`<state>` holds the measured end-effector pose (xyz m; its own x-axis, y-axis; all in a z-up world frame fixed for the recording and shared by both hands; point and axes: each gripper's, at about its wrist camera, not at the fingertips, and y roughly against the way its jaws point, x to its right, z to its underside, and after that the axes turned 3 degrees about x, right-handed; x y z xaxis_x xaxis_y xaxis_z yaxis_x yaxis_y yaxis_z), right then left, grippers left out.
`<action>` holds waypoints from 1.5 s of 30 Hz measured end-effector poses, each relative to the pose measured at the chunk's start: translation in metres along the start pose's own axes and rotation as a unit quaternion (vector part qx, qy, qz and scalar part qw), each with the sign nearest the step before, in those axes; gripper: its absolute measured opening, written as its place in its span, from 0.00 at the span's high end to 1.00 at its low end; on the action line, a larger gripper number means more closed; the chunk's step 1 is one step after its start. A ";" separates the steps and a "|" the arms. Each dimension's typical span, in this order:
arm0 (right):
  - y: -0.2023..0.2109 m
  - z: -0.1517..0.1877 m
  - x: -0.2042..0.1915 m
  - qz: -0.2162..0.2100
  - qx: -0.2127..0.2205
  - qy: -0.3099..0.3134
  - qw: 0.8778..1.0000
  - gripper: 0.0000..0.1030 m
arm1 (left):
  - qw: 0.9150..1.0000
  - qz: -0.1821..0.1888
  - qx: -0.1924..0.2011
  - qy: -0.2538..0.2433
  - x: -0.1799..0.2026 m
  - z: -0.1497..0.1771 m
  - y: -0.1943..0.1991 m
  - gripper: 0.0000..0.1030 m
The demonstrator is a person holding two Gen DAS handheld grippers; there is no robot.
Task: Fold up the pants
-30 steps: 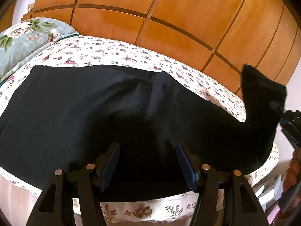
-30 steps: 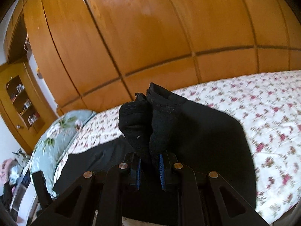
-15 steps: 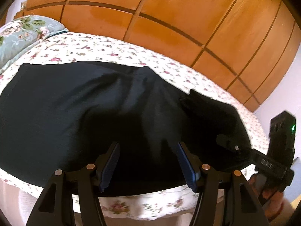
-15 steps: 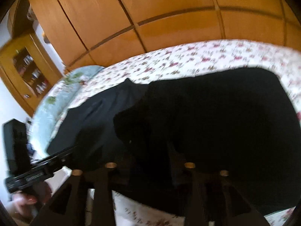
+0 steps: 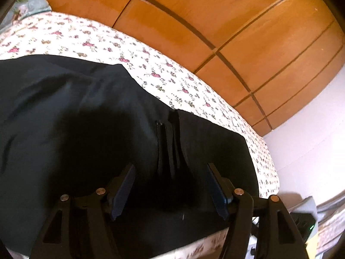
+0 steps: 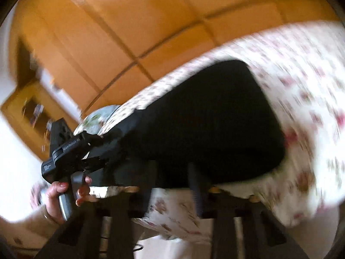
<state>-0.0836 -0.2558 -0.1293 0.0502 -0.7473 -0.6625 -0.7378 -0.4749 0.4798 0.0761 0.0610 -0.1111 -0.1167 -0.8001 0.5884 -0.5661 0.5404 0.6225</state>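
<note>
While the left gripper (image 5: pixel 170 191) hovers low in the left wrist view, its jaws stand wide and are opening, the blue pads apart above the cloth with nothing pressed between them. Just past them, in the middle of the frame, lie the cuffs (image 5: pixel 170 144) of the black pants (image 5: pixel 64 129), set down as narrow bands across the rest of the garment. The pants spread from there to the left edge of the frame and end on the right in a squared fold. They rest on the floral bedsheet (image 5: pixel 151 64), which runs as a band across the upper left and middle, with wooden panelling (image 5: pixel 215 21) above it.

Low in the blurred right wrist view, the right gripper (image 6: pixel 172 185) has its jaws closing with a gap between them; only bedsheet and the near edge of the pants show there, and nothing looks held. The left gripper appears at the middle left of that frame, carried by a hand (image 6: pixel 62 194), its fingers over the garment's near edge.

Judging by how things lie, the legs have been brought over the body of the pants, so one lengthwise fold looks done. What seems left is squaring the cuffs with the edge beneath, smoothing the creases at the left, and probably one more fold to make a compact bundle.
</note>
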 end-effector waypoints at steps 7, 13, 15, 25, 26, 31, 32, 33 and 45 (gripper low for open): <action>0.007 0.008 0.038 -0.007 0.010 -0.091 0.996 0.79 | 0.999 0.003 -0.018 0.031 0.003 -0.008 -0.032 0.36; 0.024 0.014 0.040 -0.014 0.021 -0.089 0.996 0.84 | 0.998 -0.001 -0.053 0.018 0.013 -0.002 -0.048 0.80; 0.021 0.011 0.031 -0.008 0.023 -0.080 0.996 0.85 | 0.999 0.011 -0.044 0.014 0.018 -0.003 -0.041 0.83; 0.008 -0.008 0.033 -0.002 0.045 -0.091 0.995 0.90 | 0.992 0.121 0.025 0.005 0.072 -0.036 0.037 0.85; 0.009 -0.009 0.032 -0.004 0.047 -0.091 0.995 0.90 | 0.992 0.123 0.030 -0.005 0.078 -0.038 0.043 0.85; 0.006 -0.011 0.023 -0.013 0.031 -0.082 0.996 0.90 | 0.991 0.127 0.028 -0.020 0.093 -0.037 0.043 0.85; 0.002 -0.011 0.021 -0.013 0.024 -0.080 0.996 0.90 | 0.991 0.131 0.027 -0.016 0.093 -0.035 0.043 0.85; 0.001 -0.010 0.021 -0.016 0.021 -0.086 0.996 0.90 | 0.990 0.136 0.026 -0.011 0.095 -0.035 0.043 0.85; -0.013 -0.011 0.004 -0.070 0.005 -0.114 0.991 0.90 | 0.987 0.157 0.026 -0.015 0.114 -0.034 0.048 0.85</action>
<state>-0.0663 -0.2581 -0.1317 0.0008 -0.5497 -0.8354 -0.7406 -0.5616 0.3689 0.0627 0.0044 0.0035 -0.3169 -0.6024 0.7326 -0.5394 0.7498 0.3832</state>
